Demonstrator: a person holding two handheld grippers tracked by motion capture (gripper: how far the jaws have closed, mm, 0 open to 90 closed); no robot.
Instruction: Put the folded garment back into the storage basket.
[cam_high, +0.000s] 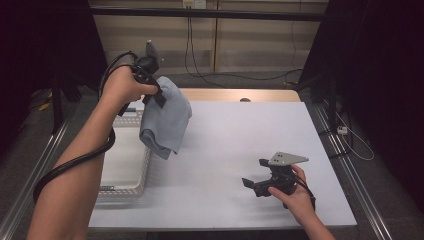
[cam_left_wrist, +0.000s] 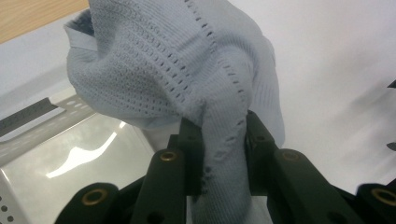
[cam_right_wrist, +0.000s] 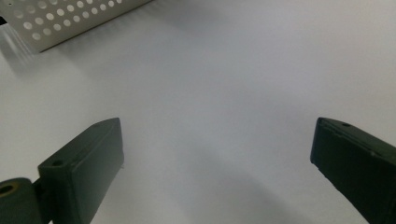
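I have the left gripper (cam_high: 157, 92) raised above the surface (cam_high: 225, 145), and its jaws are pinching a light blue knitted cloth (cam_high: 166, 117). In the left gripper view the cloth (cam_left_wrist: 187, 70) is squeezed into a narrow band between the two black jaws, and the rest of it bulges out beyond their tips. The cloth hangs free in the air; its lower corner does not touch anything.

I take the white perforated basket (cam_high: 143, 172) as my landmark. The cloth hangs over the far right corner of this basket, partly above its rim and partly above the surface just beside it. In the left gripper view I see the basket (cam_left_wrist: 56, 112) below the cloth, with its shiny bottom and the holes in its wall.

My right gripper (cam_high: 255, 175) rests low on the surface, well apart from the basket, to its right and toward my side. Its jaws are spread wide with nothing between them. In the right gripper view they point across the bare white surface (cam_right_wrist: 210, 93) toward the basket (cam_right_wrist: 60, 23), whose wall with round holes stands at the far end.
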